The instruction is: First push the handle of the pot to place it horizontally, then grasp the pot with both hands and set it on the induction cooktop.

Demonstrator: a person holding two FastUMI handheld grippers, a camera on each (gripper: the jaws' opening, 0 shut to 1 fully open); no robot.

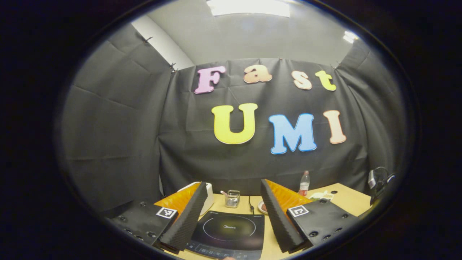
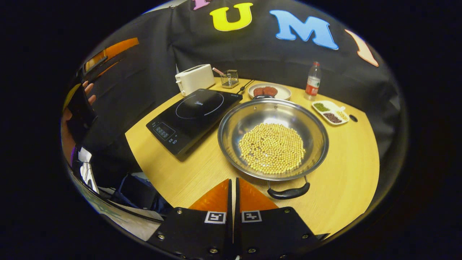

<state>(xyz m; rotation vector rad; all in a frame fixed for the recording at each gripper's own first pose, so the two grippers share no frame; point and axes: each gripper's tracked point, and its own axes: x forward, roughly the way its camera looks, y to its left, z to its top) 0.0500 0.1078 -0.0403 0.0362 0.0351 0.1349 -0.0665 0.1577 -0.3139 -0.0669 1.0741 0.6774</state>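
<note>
In the right gripper view we see the pot [image 2: 273, 139], a wide steel pan with a layer of pale beans across its bottom, sitting on the wooden worktop [image 2: 346, 173] just to the right of the induction cooktop [image 2: 195, 117], close beside it but not on it. One black handle [image 2: 288, 192] lies at the pot's near rim, pointing toward us and lying roughly flat; the far handle is mostly hidden behind the rim. The right claw [image 2: 233, 187] has its two fingers drawn together with only a thin slit between them, holding nothing, its tips just short of the pot's near edge and left of the handle. Behind the cooktop stand a white toaster [image 2: 195, 78] and a small wire basket [image 2: 230, 79]; farther right are a plate [image 2: 269, 91] with reddish-brown pieces, a plastic bottle [image 2: 313, 81] and a divided dish [image 2: 330, 112] of green, dark and pale beans. In the left gripper view, our left claw [image 1: 231, 216] is spread wide and empty, raised over the cooktop [image 1: 228, 231], which shows between its fingers, with the toaster [image 1: 207, 198] partly hidden behind one finger. At the left edge of the right gripper view a hand [image 2: 88, 92] holds that other gripper.
</note>
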